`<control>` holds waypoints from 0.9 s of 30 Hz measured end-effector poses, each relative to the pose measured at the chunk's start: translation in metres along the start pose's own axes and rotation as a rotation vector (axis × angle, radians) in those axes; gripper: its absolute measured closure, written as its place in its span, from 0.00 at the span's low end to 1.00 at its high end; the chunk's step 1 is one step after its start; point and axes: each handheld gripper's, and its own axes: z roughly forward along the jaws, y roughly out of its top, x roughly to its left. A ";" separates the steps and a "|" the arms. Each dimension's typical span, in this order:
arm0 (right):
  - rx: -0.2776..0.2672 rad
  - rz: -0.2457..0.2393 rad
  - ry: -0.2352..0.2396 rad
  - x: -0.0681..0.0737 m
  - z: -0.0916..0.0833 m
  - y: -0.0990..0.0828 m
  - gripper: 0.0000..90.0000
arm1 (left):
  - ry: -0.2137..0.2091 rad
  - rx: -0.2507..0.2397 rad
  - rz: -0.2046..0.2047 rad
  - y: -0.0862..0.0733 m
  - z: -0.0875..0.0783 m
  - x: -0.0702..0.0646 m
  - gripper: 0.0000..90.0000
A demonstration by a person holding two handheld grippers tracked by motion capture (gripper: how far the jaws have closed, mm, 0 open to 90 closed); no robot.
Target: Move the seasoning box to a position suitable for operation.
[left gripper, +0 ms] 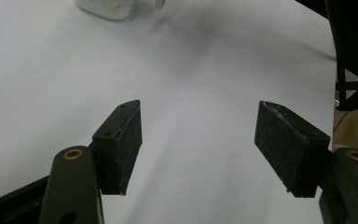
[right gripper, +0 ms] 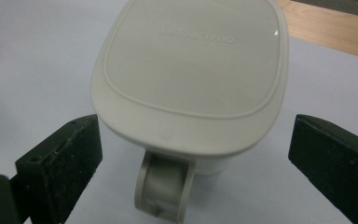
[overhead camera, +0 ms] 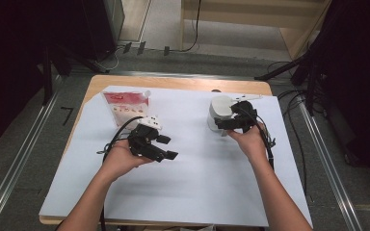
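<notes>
White lidded container (right gripper: 191, 79) stands on the paper-covered worktop (overhead camera: 197, 178), right of centre, its handle between the right gripper (right gripper: 191, 158) jaws, which gape wide, pads clear of it. Left gripper (left gripper: 198, 140) jaws spread wide over bare paper, nothing between them.

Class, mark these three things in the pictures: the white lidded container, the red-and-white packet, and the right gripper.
white lidded container (right gripper: 191, 60), right gripper view, middle of its flat lid.
red-and-white packet (overhead camera: 125, 106), high view, centre of its printed face.
right gripper (right gripper: 193, 154), right gripper view, midway between its open fingertips.
</notes>
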 end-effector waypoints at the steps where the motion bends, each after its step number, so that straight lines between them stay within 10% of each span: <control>1: 0.001 0.010 0.005 0.000 0.003 0.000 0.03 | 0.000 -0.001 -0.001 0.000 0.000 0.000 0.37; 27: -0.170 0.063 -0.121 0.015 0.039 -0.008 0.16 | 0.011 -0.032 0.012 -0.001 -0.005 0.002 0.38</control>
